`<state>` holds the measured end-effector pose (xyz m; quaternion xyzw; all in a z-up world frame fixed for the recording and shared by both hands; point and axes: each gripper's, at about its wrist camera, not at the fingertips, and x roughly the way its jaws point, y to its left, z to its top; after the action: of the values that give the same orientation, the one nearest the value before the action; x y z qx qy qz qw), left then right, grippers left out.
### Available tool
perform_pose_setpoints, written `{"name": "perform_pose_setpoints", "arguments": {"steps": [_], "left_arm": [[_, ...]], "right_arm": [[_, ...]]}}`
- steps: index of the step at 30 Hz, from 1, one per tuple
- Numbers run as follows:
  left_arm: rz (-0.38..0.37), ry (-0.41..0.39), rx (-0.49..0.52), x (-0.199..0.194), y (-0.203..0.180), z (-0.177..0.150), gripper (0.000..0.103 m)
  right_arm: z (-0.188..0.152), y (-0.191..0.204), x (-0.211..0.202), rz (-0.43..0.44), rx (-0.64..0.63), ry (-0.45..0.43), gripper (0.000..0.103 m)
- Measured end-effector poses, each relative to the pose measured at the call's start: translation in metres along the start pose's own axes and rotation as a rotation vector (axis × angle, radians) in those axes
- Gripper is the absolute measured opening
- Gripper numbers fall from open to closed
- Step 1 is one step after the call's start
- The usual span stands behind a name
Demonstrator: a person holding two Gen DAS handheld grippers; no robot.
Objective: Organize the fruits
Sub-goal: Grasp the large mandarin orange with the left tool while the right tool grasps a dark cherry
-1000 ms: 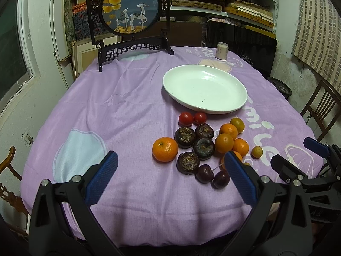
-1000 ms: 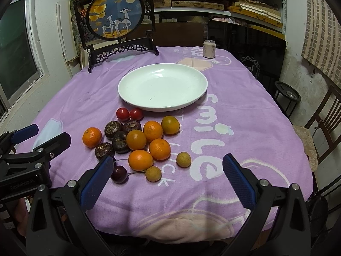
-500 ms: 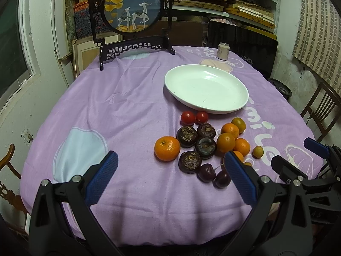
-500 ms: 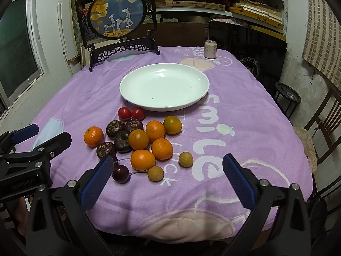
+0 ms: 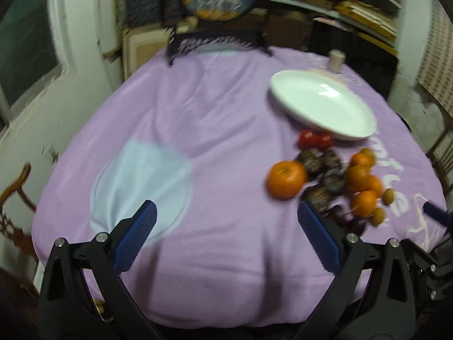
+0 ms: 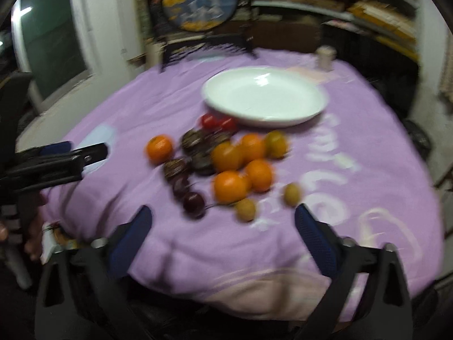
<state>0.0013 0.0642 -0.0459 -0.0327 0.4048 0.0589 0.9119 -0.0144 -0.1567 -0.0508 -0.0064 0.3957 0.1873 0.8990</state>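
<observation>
A heap of fruit lies on the purple cloth: several oranges (image 6: 229, 185), dark round fruits (image 6: 198, 144), two red tomatoes (image 6: 219, 121), dark cherries (image 6: 194, 202) and small yellow fruits (image 6: 245, 209). One orange (image 5: 286, 179) sits apart on the left of the heap. Behind it stands an empty white plate (image 6: 264, 99), also the white plate (image 5: 322, 104) in the left wrist view. My right gripper (image 6: 222, 228) hangs just short of the cherries, its jaws closing with nothing between them. My left gripper (image 5: 226, 225) is open over bare cloth, left of the lone orange. Both views are blurred.
A round painted screen on a dark stand (image 6: 199, 2) and a small can (image 6: 325, 56) stand at the table's far edge. Shelves line the back wall. Chairs stand at the right (image 5: 441, 153) and the left (image 5: 14, 187). A hand (image 6: 31, 243) grips the left tool.
Both grippers have sunk toward the table and rolled. The left view has swung left, so the fruit now sits at its right. The right gripper's fingers stand slightly closer together.
</observation>
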Motion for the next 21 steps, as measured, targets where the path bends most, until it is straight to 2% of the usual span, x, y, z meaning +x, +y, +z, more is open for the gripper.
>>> {"name": "perform_pose_setpoints", "arguments": {"steps": [1,2,4,7,10,13,16,21], "left_arm": [[0.005,0.015,-0.012,0.004,0.004,-0.003,0.101],[0.010,0.031,-0.021,0.008,0.008,-0.006,0.101],[0.010,0.051,-0.026,0.012,0.009,-0.010,0.101],[0.006,0.050,-0.028,0.013,0.014,-0.013,0.101],[0.001,0.045,-0.035,0.013,0.018,-0.013,0.101],[-0.001,0.045,-0.046,0.019,0.024,-0.009,0.101],[-0.012,0.035,-0.041,0.023,0.022,-0.003,0.101],[-0.069,0.023,0.002,0.031,-0.006,0.010,0.101]], "right_arm": [[-0.001,0.000,0.007,0.044,0.006,0.020,0.067],[-0.002,0.002,0.014,0.076,0.010,0.039,0.061],[-0.003,0.007,0.028,0.104,0.012,0.068,0.058],[-0.002,0.011,0.041,0.110,-0.001,0.090,0.047],[-0.002,0.013,0.055,0.095,-0.006,0.108,0.030],[-0.002,0.012,0.050,0.099,-0.011,0.086,0.029],[0.001,0.016,0.040,0.066,-0.041,0.049,0.029],[0.001,0.006,0.024,0.023,-0.035,0.015,0.029]]}}
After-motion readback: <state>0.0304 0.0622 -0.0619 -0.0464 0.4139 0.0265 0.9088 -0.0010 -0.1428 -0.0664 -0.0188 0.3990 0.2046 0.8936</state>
